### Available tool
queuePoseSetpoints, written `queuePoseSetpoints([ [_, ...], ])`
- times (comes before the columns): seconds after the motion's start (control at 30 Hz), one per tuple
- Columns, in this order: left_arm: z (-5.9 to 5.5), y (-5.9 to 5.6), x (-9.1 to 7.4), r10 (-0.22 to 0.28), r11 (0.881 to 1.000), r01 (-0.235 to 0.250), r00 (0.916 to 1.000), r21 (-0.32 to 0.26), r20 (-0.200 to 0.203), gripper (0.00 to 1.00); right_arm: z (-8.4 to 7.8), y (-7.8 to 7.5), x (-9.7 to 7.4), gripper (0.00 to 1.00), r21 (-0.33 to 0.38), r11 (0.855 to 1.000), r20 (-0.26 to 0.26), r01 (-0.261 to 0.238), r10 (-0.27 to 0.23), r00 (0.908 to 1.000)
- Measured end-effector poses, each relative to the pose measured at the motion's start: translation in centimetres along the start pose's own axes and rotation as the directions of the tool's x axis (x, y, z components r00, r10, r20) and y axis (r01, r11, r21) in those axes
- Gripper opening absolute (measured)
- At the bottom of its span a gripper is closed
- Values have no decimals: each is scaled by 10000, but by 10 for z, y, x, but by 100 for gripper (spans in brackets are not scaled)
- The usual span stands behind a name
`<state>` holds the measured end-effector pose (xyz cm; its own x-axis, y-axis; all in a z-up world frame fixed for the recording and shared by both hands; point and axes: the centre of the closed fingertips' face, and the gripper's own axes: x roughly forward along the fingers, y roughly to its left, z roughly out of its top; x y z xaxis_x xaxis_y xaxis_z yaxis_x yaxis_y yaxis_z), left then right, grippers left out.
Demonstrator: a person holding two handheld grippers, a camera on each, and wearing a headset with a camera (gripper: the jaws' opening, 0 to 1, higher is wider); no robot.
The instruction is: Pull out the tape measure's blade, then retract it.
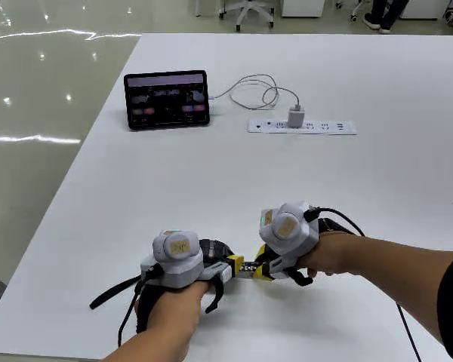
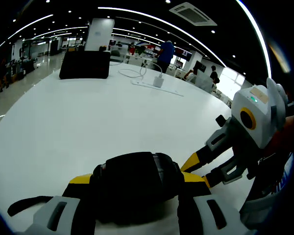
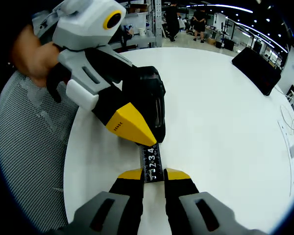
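Jaws of the right gripper (image 3: 154,175) are pinched nearly together on the free end of the blade (image 3: 151,159), their yellow tips on either side of the strip where the first few printed numbers show. Just beyond them, the jaws of the left gripper (image 2: 138,179) stand wide apart and are clamped on the two sides of the black tape measure (image 3: 149,95). It sits low over the white desk (image 1: 211,173); whether its underside touches the surface I cannot tell. Only a short length of blade is out between the case mouth and the right jaws, so in the head view the two grippers are nearly tip to tip at the near edge of the desk. By my reading the pull is barely begun: most of the draw is left, and the retraction after it is not yet started. Farther off on the desk stand a tablet (image 1: 167,99) and a power strip (image 1: 302,126) with a charger plugged in, well apart from the work.
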<state>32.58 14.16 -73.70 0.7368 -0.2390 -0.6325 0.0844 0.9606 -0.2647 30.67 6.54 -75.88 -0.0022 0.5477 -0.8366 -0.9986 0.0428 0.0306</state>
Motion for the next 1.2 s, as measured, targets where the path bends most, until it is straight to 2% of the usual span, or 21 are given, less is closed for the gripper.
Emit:
queuePoseSetpoints([
  [0.83,1,0,-1,-20,10000,20,10000,-63,33,63,15,1,9,12,85,9998,336,-175,172,9993],
  [1.2,1,0,0,-14,10000,14,10000,-61,48,63,13,1,8,12,65,9998,382,-203,201,9991],
])
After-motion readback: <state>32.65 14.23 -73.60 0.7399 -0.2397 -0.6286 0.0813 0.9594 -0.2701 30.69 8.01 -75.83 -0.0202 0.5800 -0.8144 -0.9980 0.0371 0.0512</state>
